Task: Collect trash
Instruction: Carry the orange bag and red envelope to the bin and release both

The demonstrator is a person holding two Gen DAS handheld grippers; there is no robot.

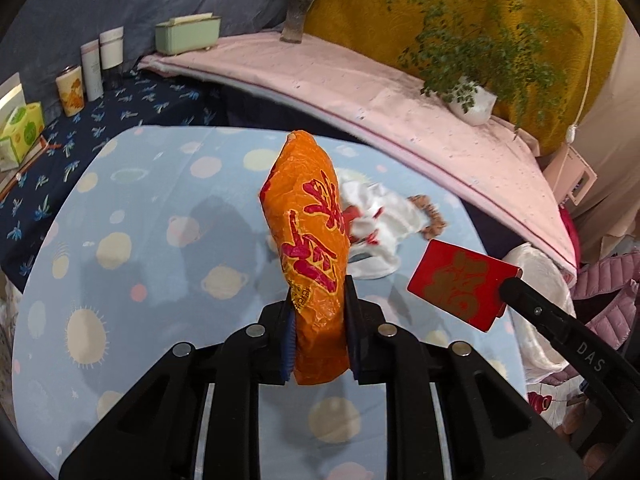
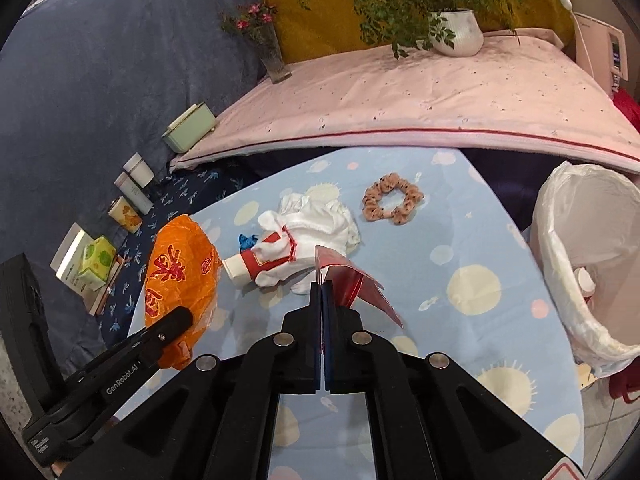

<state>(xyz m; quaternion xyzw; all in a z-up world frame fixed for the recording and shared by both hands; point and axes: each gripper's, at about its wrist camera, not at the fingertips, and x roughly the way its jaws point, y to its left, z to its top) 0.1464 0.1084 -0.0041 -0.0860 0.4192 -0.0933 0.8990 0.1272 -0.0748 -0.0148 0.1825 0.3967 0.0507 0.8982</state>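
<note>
My left gripper (image 1: 318, 312) is shut on an orange plastic wrapper (image 1: 308, 236) with red characters, held upright above the blue planet-print table (image 1: 140, 240). The same orange wrapper (image 2: 180, 276) shows at the left of the right wrist view, pinched by the left gripper (image 2: 188, 320). My right gripper (image 2: 322, 286) is shut on a thin red envelope (image 2: 356, 284) with gold print; the red envelope (image 1: 460, 288) appears at the right of the left wrist view. A white cloth with a red-and-white tube (image 2: 304, 236) and a peach scrunchie (image 2: 394, 198) lie on the table. A bin lined with a white bag (image 2: 580, 240) stands at the table's right.
A pink padded ledge (image 2: 400, 92) runs behind the table with a potted plant (image 2: 456, 32), a flower vase (image 2: 272, 56) and a green box (image 2: 188, 130). Cans and boxes (image 2: 128, 208) stand on the dark blue cloth at the left.
</note>
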